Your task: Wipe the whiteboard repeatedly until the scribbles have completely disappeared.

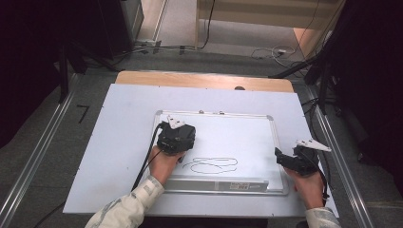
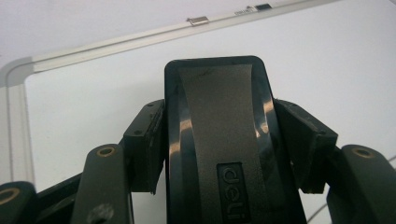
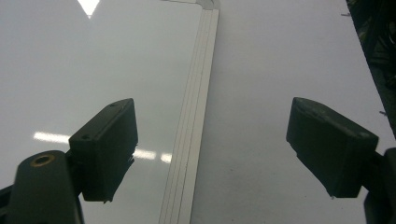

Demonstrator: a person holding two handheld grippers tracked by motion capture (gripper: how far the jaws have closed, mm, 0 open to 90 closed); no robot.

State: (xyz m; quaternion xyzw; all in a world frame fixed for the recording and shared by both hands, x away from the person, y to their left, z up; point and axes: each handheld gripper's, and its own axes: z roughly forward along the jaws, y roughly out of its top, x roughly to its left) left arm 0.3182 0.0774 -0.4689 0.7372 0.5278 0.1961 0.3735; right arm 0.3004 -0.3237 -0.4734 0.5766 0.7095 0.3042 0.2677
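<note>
A: What lies on the desk (image 1: 95, 156)?
B: A whiteboard (image 1: 247, 137) on a pale sheet, a scribble (image 1: 211, 165) near its front edge.
A: The left hand-held gripper (image 2: 224, 140)?
B: Clamped on a black eraser (image 2: 219, 121) over the board's left part.
A: The right hand-held gripper (image 3: 210, 144)?
B: Jaws wide, empty, straddling the board's right edge.

The whiteboard (image 1: 247, 137) lay on a sheet (image 1: 123, 142) covering the table (image 1: 199, 80), with scribbled loops (image 1: 211, 165) near its front edge, between the hands.
</note>
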